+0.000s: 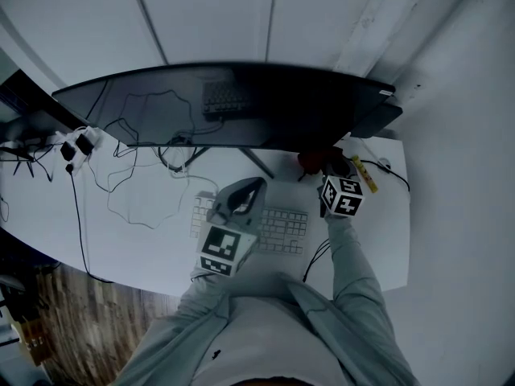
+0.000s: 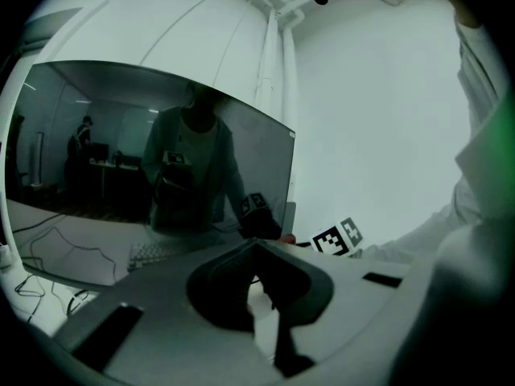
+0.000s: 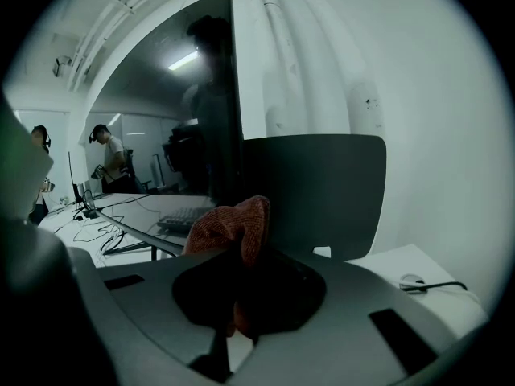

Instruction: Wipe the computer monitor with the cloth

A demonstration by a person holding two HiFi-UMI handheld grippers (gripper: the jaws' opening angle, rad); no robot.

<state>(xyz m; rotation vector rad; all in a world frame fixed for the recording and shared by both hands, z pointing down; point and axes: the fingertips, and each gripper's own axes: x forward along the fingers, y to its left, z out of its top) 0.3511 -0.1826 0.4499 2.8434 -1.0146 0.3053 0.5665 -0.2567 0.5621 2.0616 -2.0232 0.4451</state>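
The wide curved monitor stands dark across the back of the white desk. My right gripper is at the screen's lower right corner, shut on a bunched rust-red cloth. In the right gripper view the cloth sticks up from between the jaws of the right gripper, close beside the monitor's right edge. My left gripper hovers over the keyboard with its jaws together and nothing in them. The left gripper faces the screen, which reflects a person.
Loose cables and power adapters lie on the desk's left half. A dark grey panel stands behind the monitor's right end. A yellow item and a cable lie at the right. Wooden floor shows at the left.
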